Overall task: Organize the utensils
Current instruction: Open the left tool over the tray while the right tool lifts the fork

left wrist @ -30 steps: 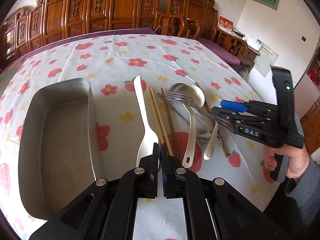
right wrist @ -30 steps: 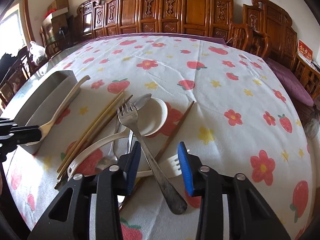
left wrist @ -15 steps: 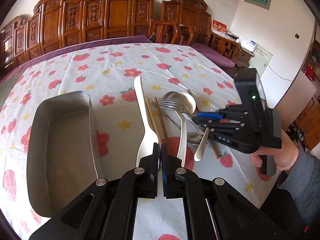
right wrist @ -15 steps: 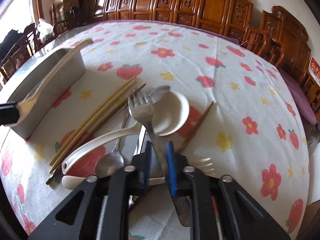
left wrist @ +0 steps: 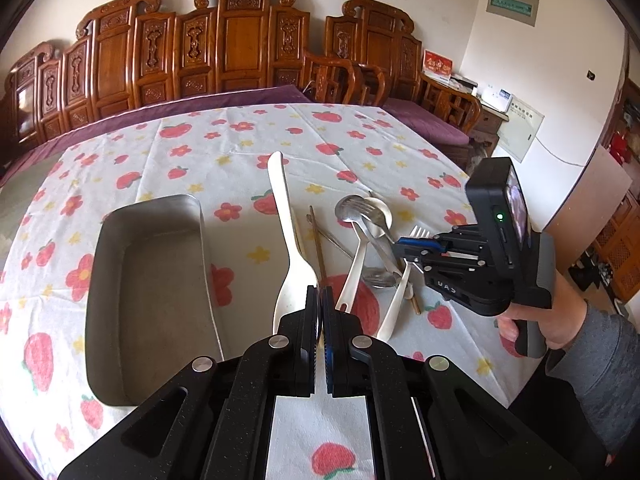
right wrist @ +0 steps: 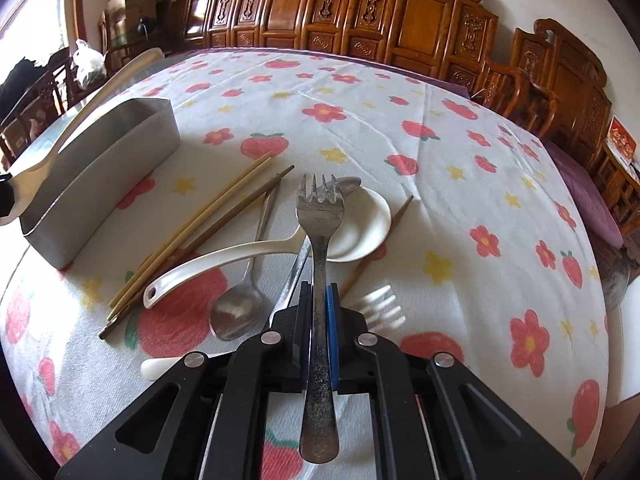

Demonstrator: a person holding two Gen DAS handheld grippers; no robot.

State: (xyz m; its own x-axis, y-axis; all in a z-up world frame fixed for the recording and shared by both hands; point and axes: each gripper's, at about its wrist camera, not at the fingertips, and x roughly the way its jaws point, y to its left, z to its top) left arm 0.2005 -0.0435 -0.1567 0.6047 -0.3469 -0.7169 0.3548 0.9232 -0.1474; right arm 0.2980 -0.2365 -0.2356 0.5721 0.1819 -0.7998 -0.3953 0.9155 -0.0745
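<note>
Left wrist view: the left gripper had its jaws pressed together on the broad end of a long cream plastic rice paddle, which projected forward beyond the fingertips, just right of the rectangular grey metal tray on the strawberry-print tablecloth. To the right, the right gripper, carried by a hand in a grey sleeve, reached into the utensil pile.

Right wrist view: the right gripper's jaws were closing, narrow, both pads against the handle of a worn steel fork. The fork's tines pointed forward over a white ceramic spoon; its handle end ran back between the fingers. Bamboo chopsticks and a steel spoon lay left of the fingers.
</note>
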